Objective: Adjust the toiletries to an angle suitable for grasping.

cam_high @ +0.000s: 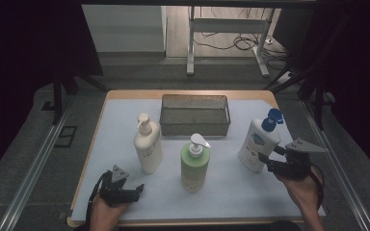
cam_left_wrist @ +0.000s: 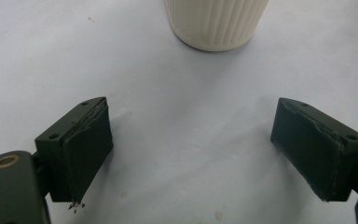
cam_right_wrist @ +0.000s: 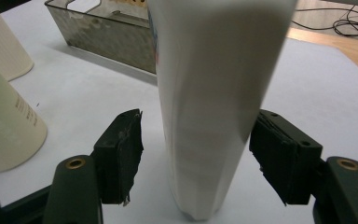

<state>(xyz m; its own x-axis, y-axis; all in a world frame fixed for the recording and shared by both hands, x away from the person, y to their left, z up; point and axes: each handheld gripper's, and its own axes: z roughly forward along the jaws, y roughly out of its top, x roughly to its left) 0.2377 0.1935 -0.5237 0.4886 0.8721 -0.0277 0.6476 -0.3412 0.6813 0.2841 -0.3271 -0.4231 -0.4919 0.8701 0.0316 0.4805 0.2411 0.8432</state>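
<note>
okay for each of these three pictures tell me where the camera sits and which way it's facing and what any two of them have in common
High view: above the person's side of the table, looking forward and down at three bottles and the mesh basket; both hands, left gripper and right gripper show.
Left gripper view: on the left gripper, looking along its wide-apart jaws toward the cream bottle.
Right gripper view: on the right gripper, jaws either side of the tilted white bottle, a gap at the left pad.
Shared: high and right gripper views both show the white bottle and basket.

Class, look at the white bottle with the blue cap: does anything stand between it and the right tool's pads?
Nothing visible does. The white bottle already stands between the pads of the right tool, with a small gap on the left side and the right pad at or near its wall. Only bare table cover lies around.
</note>
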